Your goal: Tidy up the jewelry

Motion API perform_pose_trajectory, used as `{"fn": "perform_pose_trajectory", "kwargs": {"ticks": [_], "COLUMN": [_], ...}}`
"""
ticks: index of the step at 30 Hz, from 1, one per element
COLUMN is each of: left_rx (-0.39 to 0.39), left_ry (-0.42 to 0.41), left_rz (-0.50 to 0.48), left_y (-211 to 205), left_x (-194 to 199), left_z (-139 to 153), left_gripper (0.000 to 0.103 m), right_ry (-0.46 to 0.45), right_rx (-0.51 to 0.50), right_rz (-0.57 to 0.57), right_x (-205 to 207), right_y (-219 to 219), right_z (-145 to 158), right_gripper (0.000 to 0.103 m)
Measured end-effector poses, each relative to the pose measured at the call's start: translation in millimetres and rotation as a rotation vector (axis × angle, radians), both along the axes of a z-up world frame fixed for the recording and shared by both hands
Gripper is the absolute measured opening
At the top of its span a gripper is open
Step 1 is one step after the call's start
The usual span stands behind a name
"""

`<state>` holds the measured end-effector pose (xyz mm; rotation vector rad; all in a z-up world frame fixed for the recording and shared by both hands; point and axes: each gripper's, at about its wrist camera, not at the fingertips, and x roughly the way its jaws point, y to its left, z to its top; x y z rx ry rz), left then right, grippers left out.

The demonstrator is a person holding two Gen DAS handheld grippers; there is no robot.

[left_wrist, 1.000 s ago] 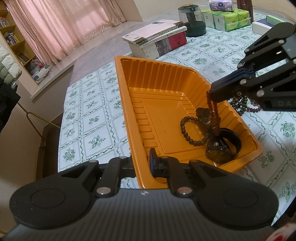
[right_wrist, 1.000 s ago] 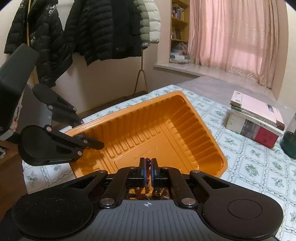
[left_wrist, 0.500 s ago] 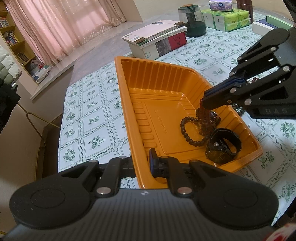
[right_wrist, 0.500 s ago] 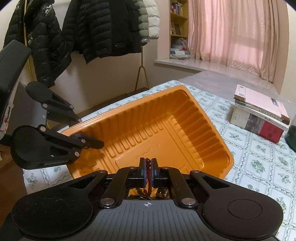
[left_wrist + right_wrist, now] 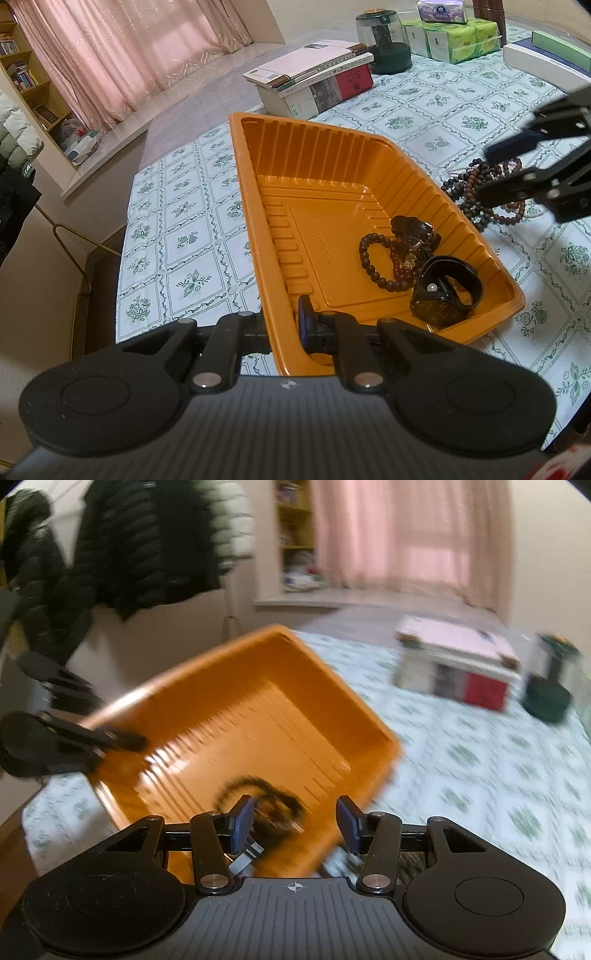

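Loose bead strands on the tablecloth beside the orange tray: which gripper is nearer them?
Right. The right gripper hangs open just above the loose bead strands; the left gripper is clamped on the orange tray rim, across the tray.

Orange tray holds two bead bracelets and black watches; more beads lie beside it.

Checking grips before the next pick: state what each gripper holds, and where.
The left gripper is clamped on the orange tray at its near rim. The right gripper, jaws just opened, holds nothing.
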<state>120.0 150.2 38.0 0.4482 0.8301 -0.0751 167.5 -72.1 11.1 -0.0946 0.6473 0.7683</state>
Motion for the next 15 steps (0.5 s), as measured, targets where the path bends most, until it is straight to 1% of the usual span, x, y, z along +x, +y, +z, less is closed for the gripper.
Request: {"fn": "perform_pose_trajectory", "kwargs": {"ticks": [3, 7, 9, 12, 15], "left_rx": [0.0, 0.0, 0.0, -0.001, 0.0], "left_ry": [-0.003, -0.003, -0.002, -0.001, 0.001], "left_rz": [0.0, 0.001, 0.001, 0.005, 0.009], "left_y": [-1, -1, -1, 0, 0], "left_x": [0, 1, 1, 0, -1], "left_z": [1, 1, 1, 1, 0], "left_gripper": [0.011, 0.011, 0.011, 0.011, 0.011], "right_ry": [0.055, 0.107, 0.117, 0.118, 0.102], "right_rx": [0.006, -0.024, -0.041, -0.048, -0.051], "right_rz": [-0.09, -0.224, -0.287, -0.352, -0.369], "right_x": [1, 6, 10, 20, 31], "right_y": [-34, -79, -99, -123, -132], "right_z": [-14, -33, -39, -42, -43], "right_gripper": [0.05, 0.05, 0.05, 0.05, 0.05]}}
